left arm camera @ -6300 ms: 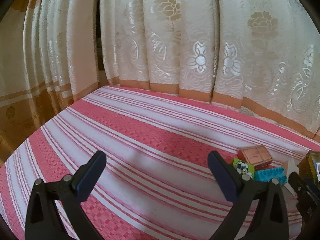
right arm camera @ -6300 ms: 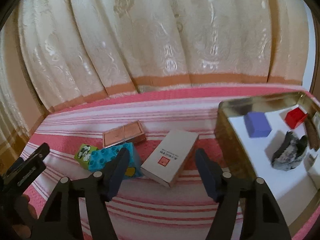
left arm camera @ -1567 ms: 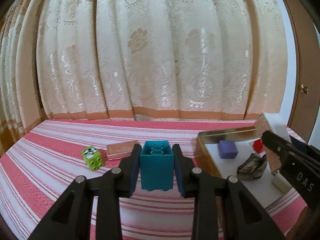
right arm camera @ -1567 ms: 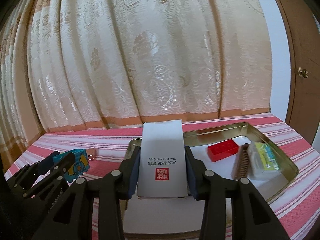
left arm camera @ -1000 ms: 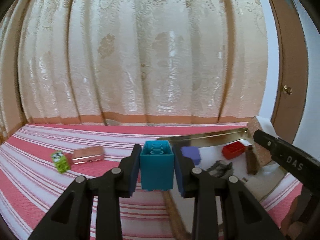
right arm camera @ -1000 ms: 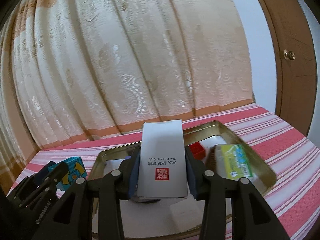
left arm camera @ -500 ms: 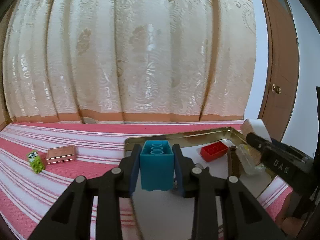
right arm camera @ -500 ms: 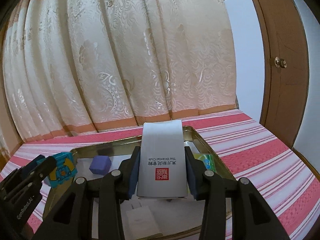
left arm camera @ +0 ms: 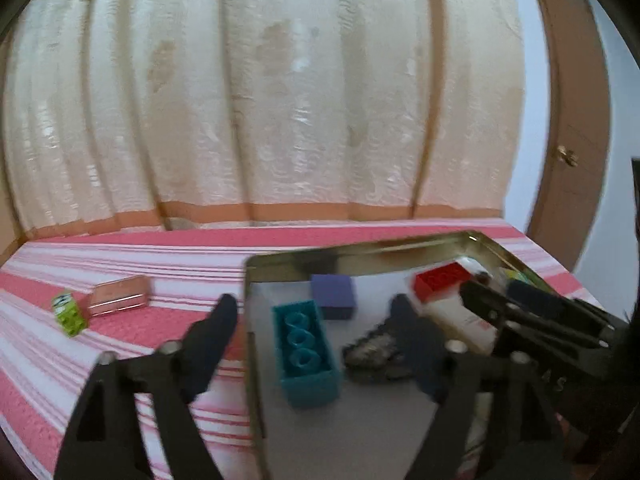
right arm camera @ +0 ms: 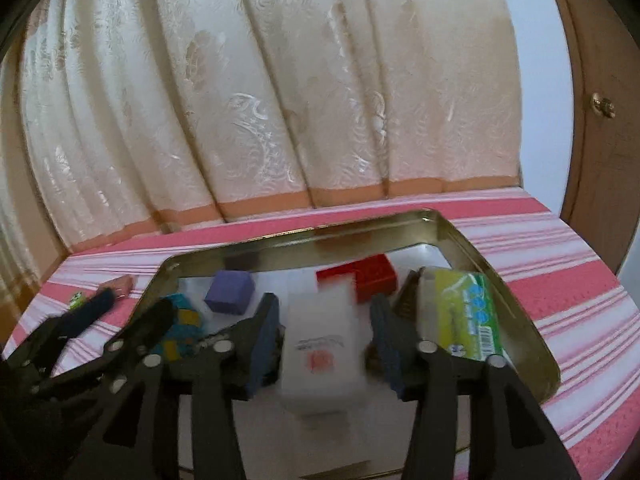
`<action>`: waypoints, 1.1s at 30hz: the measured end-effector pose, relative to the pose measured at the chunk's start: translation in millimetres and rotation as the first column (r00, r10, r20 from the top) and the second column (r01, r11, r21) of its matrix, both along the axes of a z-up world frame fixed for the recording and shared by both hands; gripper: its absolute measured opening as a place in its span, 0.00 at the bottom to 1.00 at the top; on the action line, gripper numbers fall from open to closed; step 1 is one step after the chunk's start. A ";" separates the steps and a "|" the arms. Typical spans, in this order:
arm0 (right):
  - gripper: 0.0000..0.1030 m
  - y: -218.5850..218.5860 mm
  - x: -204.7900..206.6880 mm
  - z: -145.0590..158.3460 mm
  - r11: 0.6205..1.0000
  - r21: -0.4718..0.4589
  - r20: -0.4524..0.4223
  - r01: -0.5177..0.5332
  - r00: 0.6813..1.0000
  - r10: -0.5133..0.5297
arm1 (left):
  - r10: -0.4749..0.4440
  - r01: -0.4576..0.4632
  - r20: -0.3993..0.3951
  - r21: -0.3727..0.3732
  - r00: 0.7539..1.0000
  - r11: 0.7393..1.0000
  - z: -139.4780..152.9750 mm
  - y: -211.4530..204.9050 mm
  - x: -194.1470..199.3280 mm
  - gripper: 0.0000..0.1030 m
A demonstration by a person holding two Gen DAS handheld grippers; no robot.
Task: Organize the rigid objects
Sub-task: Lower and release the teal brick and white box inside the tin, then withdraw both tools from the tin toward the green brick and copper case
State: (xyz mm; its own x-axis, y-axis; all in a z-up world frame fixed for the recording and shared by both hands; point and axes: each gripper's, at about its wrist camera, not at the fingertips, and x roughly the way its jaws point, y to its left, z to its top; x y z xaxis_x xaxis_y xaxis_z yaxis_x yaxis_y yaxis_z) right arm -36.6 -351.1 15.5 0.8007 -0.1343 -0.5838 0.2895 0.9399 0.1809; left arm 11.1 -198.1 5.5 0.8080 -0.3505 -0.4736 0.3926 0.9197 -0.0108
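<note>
Lying inside metal tray (left arm camera: 360, 249), near its left wall: teal brick (left arm camera: 305, 351), between spread jaws of left gripper (left arm camera: 316, 322). White box (right arm camera: 322, 344) in tray centre, right gripper (right arm camera: 324, 320) jaws apart beside it. Outside, on striped cloth (left arm camera: 120, 344): green block (left arm camera: 69, 313), copper tin (left arm camera: 119, 300). Curtain (left arm camera: 260, 100) behind.

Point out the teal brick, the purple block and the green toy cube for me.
teal brick (left arm camera: 305, 352): left wrist view, its studded top face.
purple block (left arm camera: 333, 295): left wrist view, its top face.
green toy cube (left arm camera: 70, 313): left wrist view, its front face.
</note>
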 end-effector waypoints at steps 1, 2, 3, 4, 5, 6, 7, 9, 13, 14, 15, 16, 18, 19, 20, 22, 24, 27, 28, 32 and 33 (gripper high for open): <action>0.70 -2.9 -1.2 0.7 1.000 0.006 0.002 0.018 1.000 -0.018 | 0.009 -0.009 -0.001 -0.021 1.000 1.000 0.5 4.5 0.3 0.94; 0.79 -6.0 -2.3 1.6 0.999 0.016 0.009 0.031 0.999 -0.032 | 0.010 -0.011 -0.002 -0.034 1.000 0.999 0.5 7.5 0.5 0.99; 0.83 -11.7 -6.2 2.8 0.998 0.044 0.034 0.047 0.998 -0.049 | 0.016 -0.016 -0.001 -0.047 1.000 0.999 1.1 10.5 0.2 1.00; 0.83 -16.9 -10.5 3.9 0.995 0.075 0.063 0.059 0.996 -0.064 | 0.023 -0.023 -0.001 -0.053 1.000 0.998 1.4 12.4 -0.1 1.00; 0.83 -19.7 -12.2 4.7 0.994 0.089 0.076 0.068 0.994 -0.075 | 0.025 -0.025 -0.002 -0.054 1.000 0.998 1.2 12.9 0.1 1.00; 0.83 -21.9 -13.8 4.9 0.992 0.092 0.083 0.081 0.993 -0.089 | 0.025 -0.026 -0.006 -0.052 1.000 0.998 0.9 13.0 0.2 1.00; 0.83 -22.1 -13.4 5.1 0.992 0.086 0.082 0.090 0.992 -0.097 | 0.023 -0.024 -0.009 -0.047 1.000 0.999 0.4 12.9 0.2 1.00; 0.83 -21.1 -13.2 4.9 0.992 0.060 0.076 0.113 0.990 -0.117 | 0.023 -0.024 -0.007 -0.037 1.000 0.999 -0.2 13.1 -0.3 1.00; 0.83 -14.2 -17.6 10.4 0.991 0.005 0.097 0.135 0.986 -0.135 | 0.046 -0.045 0.028 -0.013 0.999 0.999 2.5 16.0 -2.0 1.00; 0.83 -12.5 -20.9 13.6 0.989 -0.016 0.115 0.144 0.983 -0.141 | 0.052 -0.052 0.037 -0.007 0.998 0.999 3.1 16.6 -2.1 1.00; 0.83 -9.5 -24.5 17.2 0.987 -0.042 0.143 0.155 0.979 -0.148 | 0.062 -0.062 0.048 0.000 0.997 0.998 3.6 17.6 -2.5 1.00; 0.83 -5.5 -30.2 21.7 0.983 -0.072 0.183 0.171 0.971 -0.156 | 0.067 -0.068 0.054 0.003 0.996 0.998 4.1 18.4 -2.6 1.00; 0.84 -1.0 -39.2 28.6 0.973 -0.113 0.253 0.203 0.952 -0.169 | 0.076 -0.077 0.065 0.007 0.995 0.997 4.8 20.6 -3.5 1.00; 0.86 2.5 -45.8 32.5 0.965 -0.136 0.302 0.223 0.937 -0.174 | 0.082 -0.083 0.073 0.011 0.994 0.997 5.3 21.8 -3.9 1.00; 0.91 4.9 -50.8 34.9 0.958 -0.153 0.337 0.244 0.924 -0.182 | 0.086 -0.088 0.083 0.015 0.993 0.996 5.7 22.6 -4.7 1.00; 0.93 7.8 -58.0 37.2 0.943 -0.172 0.387 0.285 0.900 -0.202 | 0.096 -0.099 0.103 0.023 0.990 0.995 7.0 24.6 -6.8 1.00; 0.93 9.9 -67.4 40.6 0.937 -0.170 0.441 0.307 0.874 -0.206 | 0.105 -0.109 0.121 0.026 0.987 0.994 7.9 27.5 -9.3 1.00; 0.99 11.1 -78.8 42.5 0.925 -0.152 0.507 0.349 0.831 -0.230 | 0.115 -0.119 0.140 0.022 0.983 0.993 9.0 31.5 -11.4 1.00; 0.99 11.7 -78.9 42.7 0.924 -0.150 0.505 0.351 0.831 -0.233 | 0.119 -0.123 0.144 0.016 0.982 0.992 9.4 33.4 -11.8 1.00; 1.00 16.5 -78.7 43.8 0.913 -0.170 0.490 0.372 0.835 -0.249 | 0.129 -0.129 0.151 -0.009 0.980 0.992 11.3 39.0 -13.2 1.00; 1.00 19.3 -79.5 43.8 0.906 -0.182 0.492 0.383 0.833 -0.253 | 0.133 -0.132 0.155 -0.015 0.979 0.991 11.8 40.6 -14.2 1.00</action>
